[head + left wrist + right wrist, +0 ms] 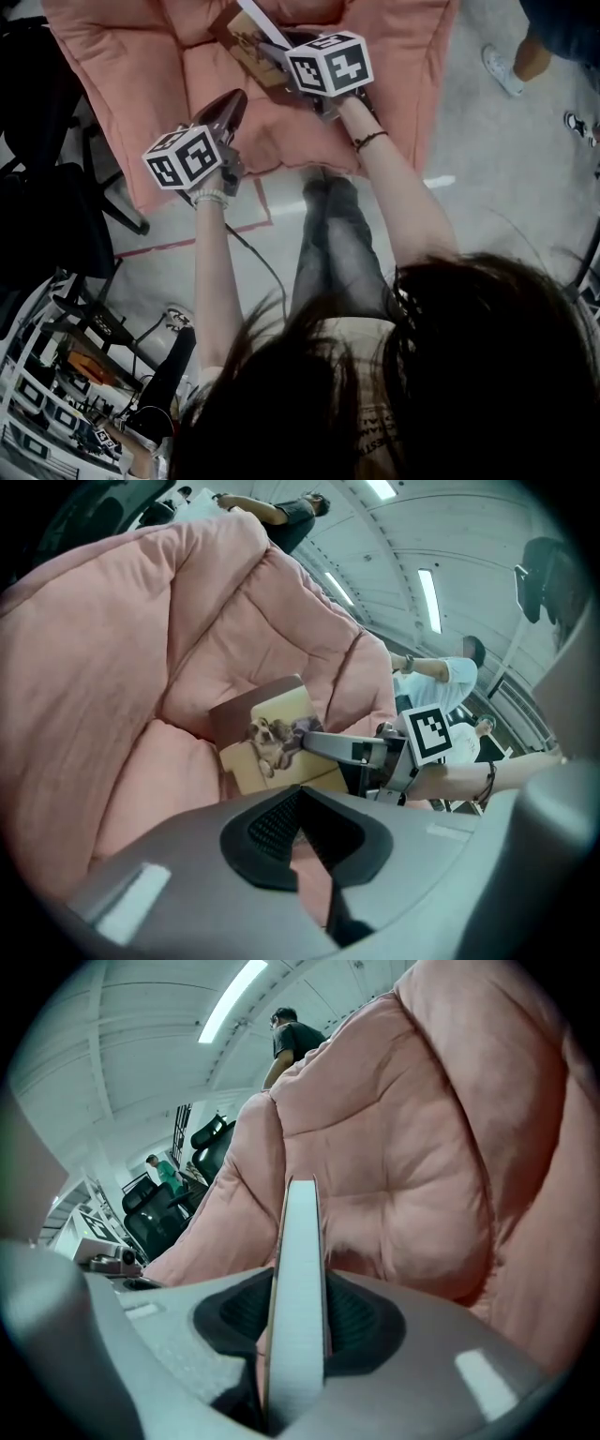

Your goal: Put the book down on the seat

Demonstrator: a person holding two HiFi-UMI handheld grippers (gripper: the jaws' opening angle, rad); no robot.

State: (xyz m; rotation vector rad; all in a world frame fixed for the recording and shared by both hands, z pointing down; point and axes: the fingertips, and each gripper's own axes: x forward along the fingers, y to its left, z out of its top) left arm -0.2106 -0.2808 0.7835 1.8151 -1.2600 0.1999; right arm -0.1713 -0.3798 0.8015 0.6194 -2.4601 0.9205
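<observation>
Both over pink seat (122, 75): right claw (277, 58) pinches book (246, 36), left claw (230, 105) pressed together.

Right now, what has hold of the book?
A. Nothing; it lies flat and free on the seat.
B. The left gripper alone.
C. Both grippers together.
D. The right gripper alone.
D: the right gripper has its jaws closed on the book, seen edge-on between them, while the left gripper has nothing between its jaws and stands apart from it.
</observation>
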